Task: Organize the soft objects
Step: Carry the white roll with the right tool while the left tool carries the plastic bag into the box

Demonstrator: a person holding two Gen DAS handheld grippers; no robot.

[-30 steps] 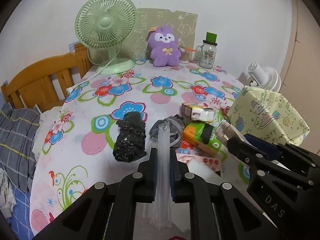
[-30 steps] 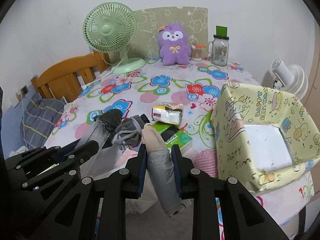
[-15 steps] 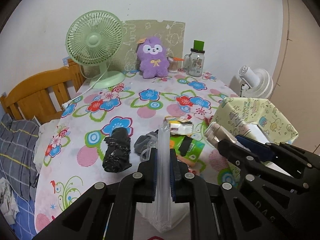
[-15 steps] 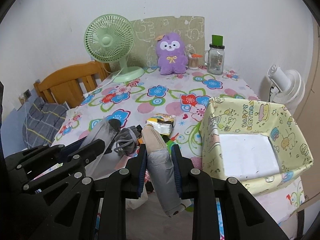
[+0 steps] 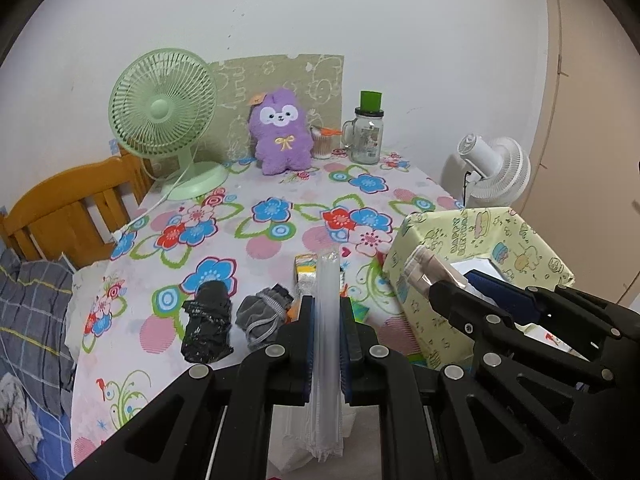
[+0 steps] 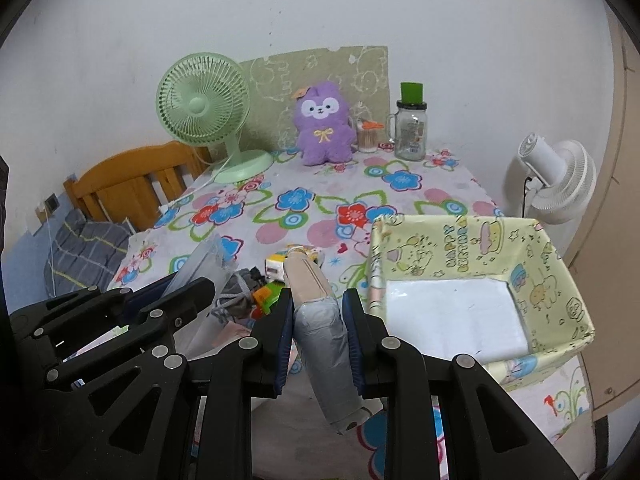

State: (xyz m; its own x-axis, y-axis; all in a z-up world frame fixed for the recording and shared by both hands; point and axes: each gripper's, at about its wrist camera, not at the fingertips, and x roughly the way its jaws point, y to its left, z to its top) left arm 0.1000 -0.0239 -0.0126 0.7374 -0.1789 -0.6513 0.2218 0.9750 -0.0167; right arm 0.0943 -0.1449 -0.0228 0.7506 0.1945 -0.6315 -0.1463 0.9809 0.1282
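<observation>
1. Left tool [image 5: 327, 312] is clamped on a flat stack of clear plastic bags [image 5: 326, 364], pinched edge-on so the floppy stack hangs as a thin upright slab instead of fanning out. It's held up off the surface [image 5: 276, 184], at the near edge.

2. Right tool [image 6: 318, 316] is clamped on a soft rolled bundle [image 6: 320, 332], beige at the far end and grey where the pads squeeze it. Gripping around the middle looks sensible to me, since a roll like that would sag from one end.

3. The yellow cartoon-print box [image 6: 552, 276] sits open on the right side, and both held things are up beside it, so my guess is that's where the soft stuff goes.

4. Left on the surface are a crumpled black bag [image 5: 208, 328], a grey drawstring pouch [image 5: 262, 318] and some small packets behind them.

5. The right view looks straight down into the box: white bottom, nothing in it. The left view only gets the box's outer wall, with the right tool in front of it.

6. The left view shows the black bag in full, though. In the right view it's hidden behind the left tool.
</observation>
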